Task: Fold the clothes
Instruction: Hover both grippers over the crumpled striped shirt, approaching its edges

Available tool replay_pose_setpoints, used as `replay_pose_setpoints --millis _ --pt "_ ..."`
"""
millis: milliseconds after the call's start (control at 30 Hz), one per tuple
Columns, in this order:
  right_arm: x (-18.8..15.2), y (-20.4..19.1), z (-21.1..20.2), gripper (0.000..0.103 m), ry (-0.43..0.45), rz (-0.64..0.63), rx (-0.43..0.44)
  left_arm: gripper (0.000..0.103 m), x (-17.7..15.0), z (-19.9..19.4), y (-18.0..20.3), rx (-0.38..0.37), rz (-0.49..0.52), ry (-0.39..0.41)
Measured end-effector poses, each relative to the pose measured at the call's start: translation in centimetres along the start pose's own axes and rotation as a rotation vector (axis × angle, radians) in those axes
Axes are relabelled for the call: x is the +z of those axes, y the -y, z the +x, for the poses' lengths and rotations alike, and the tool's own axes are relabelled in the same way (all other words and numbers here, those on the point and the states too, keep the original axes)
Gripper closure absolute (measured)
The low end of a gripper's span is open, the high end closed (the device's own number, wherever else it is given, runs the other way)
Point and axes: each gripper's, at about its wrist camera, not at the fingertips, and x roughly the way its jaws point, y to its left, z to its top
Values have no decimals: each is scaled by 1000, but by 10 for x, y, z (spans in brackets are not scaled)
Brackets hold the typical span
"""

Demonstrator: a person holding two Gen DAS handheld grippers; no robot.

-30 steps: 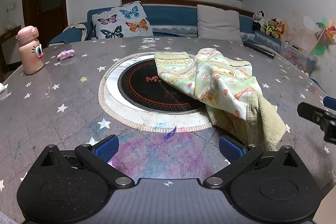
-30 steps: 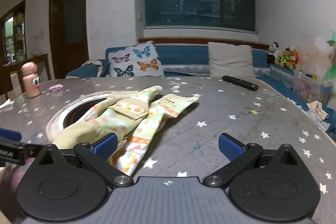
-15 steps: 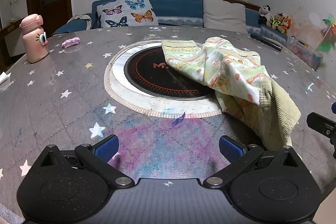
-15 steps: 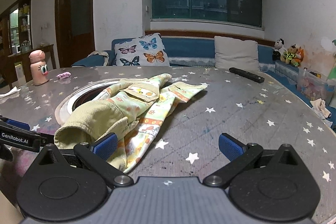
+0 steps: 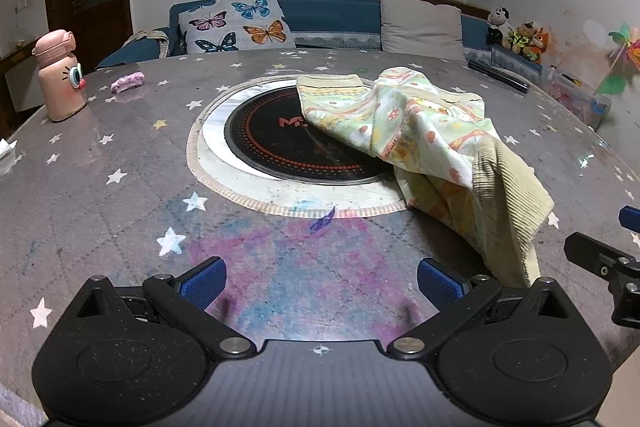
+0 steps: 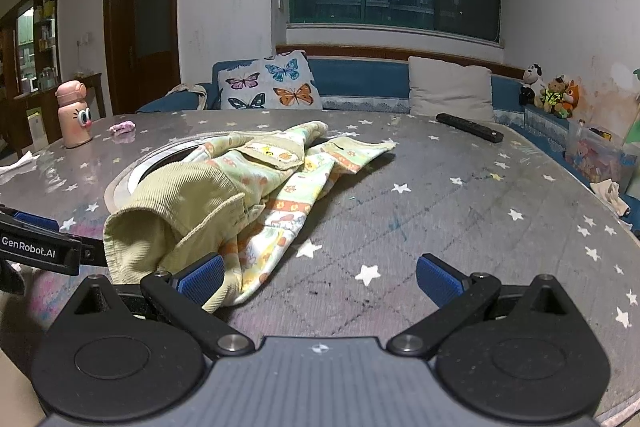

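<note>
Both grippers have drawn back toward the near edge over the last second, and the garment [image 5: 432, 143] looms larger in each view. It lies bunched on the table [image 5: 120, 211], one end over the black hob [image 5: 280, 147], corduroy side flopped nearest. Left gripper [image 5: 320, 281] and right gripper [image 6: 320, 277] both gape wide, holding nothing. So the cloth is crumpled, not folded; folding remains.

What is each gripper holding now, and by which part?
Nothing. The left gripper and the right gripper are both open and empty; the garment lies loose on the table.
</note>
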Motion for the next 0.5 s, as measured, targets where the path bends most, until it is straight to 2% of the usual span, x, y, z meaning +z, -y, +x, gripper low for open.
replay_pose_setpoints --millis 500 --pt "-1 -4 3 0 -12 -8 19 0 2 3 3 2 2 0"
